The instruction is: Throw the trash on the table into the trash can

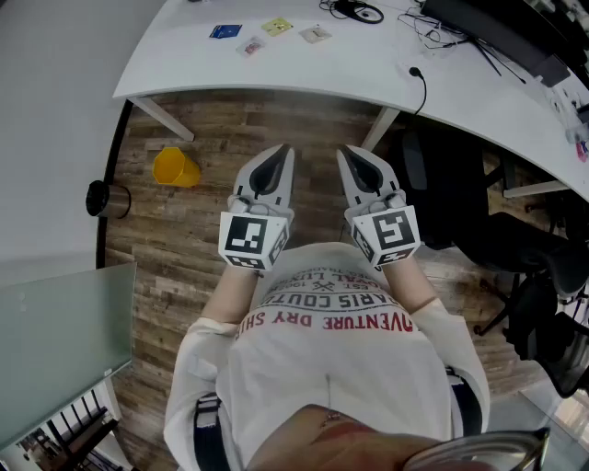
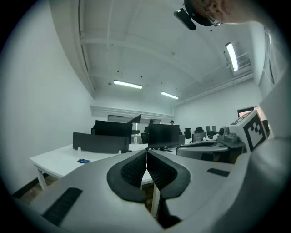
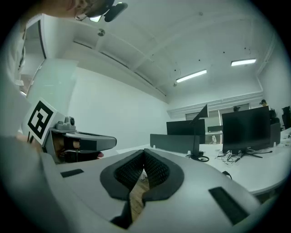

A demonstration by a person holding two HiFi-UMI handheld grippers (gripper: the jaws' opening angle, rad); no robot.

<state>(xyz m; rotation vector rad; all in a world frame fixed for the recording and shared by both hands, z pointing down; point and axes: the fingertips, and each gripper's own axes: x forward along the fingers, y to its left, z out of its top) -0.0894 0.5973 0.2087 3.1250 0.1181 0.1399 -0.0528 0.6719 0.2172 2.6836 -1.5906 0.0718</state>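
Note:
Small pieces of trash lie on the far left end of the white table (image 1: 184, 64): a blue packet (image 1: 225, 31), a yellow packet (image 1: 277, 26), a clear wrapper (image 1: 250, 46) and a pale packet (image 1: 316, 34). A yellow trash can (image 1: 175, 167) stands tilted on the wood floor below the table's left edge. My left gripper (image 1: 285, 152) and right gripper (image 1: 345, 153) are held level and side by side in front of my body, well short of the table. Both are shut with nothing between the pads. In the left gripper view the blue packet (image 2: 83, 160) shows beyond the shut jaws.
A dark metal cylinder (image 1: 109, 199) stands on the floor left of the can. White table legs (image 1: 382, 129) lie ahead. Black office chairs (image 1: 515, 253) crowd the right. Cables and headphones (image 1: 359, 11) lie on the table. A glass panel (image 1: 55, 340) is at lower left.

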